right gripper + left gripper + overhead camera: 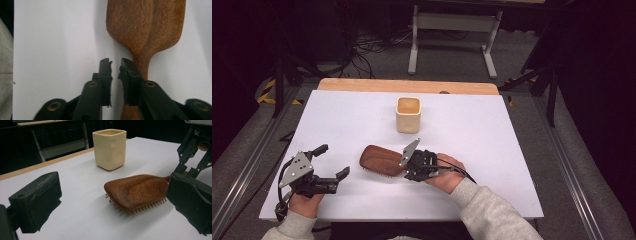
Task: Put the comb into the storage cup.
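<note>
A brown wooden hairbrush (380, 160) lies bristles down on the white table (492, 150), its handle pointing right. My right gripper (408, 169) sits over that handle. In the right gripper view its jaws (115, 66) stand almost together with nothing between them, and the handle (142, 65) runs beside and under the right-hand jaw. The brush head (145, 22) spreads out beyond the tips. My left gripper (333, 160) rests to the left of the brush, wide open. Between its black fingers (37, 200) I see the brush (137, 190) and, farther off, the right gripper (192, 152).
A cream square cup (408, 114) (110, 147) stands upright behind the brush, near the table's middle back. A bare wooden strip (407, 86) runs along the far edge. Past it are a metal frame leg and cables on the floor.
</note>
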`<control>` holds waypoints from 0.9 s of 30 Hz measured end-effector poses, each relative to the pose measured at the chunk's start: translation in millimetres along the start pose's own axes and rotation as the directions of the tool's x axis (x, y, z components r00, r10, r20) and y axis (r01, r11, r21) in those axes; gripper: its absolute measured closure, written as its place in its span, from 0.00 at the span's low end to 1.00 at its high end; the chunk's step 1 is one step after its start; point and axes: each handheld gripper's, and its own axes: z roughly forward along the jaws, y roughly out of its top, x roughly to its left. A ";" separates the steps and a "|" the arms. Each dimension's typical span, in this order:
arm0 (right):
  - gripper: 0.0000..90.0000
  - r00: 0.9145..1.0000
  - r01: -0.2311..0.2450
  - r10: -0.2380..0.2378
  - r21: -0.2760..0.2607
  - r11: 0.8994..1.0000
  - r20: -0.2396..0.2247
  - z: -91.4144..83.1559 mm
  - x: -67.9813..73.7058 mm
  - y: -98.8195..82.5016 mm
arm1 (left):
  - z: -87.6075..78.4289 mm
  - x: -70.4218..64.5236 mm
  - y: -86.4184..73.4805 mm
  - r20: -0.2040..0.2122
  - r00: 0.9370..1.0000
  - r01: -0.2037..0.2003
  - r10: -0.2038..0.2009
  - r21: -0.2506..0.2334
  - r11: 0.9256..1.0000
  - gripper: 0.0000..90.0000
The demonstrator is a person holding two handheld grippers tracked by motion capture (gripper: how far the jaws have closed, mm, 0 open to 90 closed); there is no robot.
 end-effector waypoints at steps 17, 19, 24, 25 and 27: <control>0.00 0.997 -0.083 0.083 -0.024 0.996 0.006 12.0 -17.4 1.3 | -1.1 3.7 -3.3 -0.012 1.000 0.011 -0.012 -0.035 0.999 0.00; 0.00 0.996 -0.085 0.085 -0.020 0.996 0.013 14.1 -19.8 1.7 | -0.6 4.2 -4.0 -0.007 1.000 0.021 -0.021 -0.044 0.999 0.00; 0.05 0.996 -0.088 0.087 0.006 0.996 0.025 20.0 -22.6 3.6 | 0.9 4.4 -5.4 0.010 0.999 0.032 -0.032 -0.021 0.999 0.00; 0.07 0.996 -0.086 0.085 0.013 0.996 0.027 21.6 -23.7 3.8 | 1.0 4.1 -5.5 0.012 0.999 0.030 -0.030 -0.022 0.999 0.00; 0.10 0.996 -0.090 0.089 0.021 0.996 0.024 22.8 -24.1 4.1 | 1.1 3.8 -5.5 0.012 0.999 0.032 -0.032 -0.024 0.999 0.00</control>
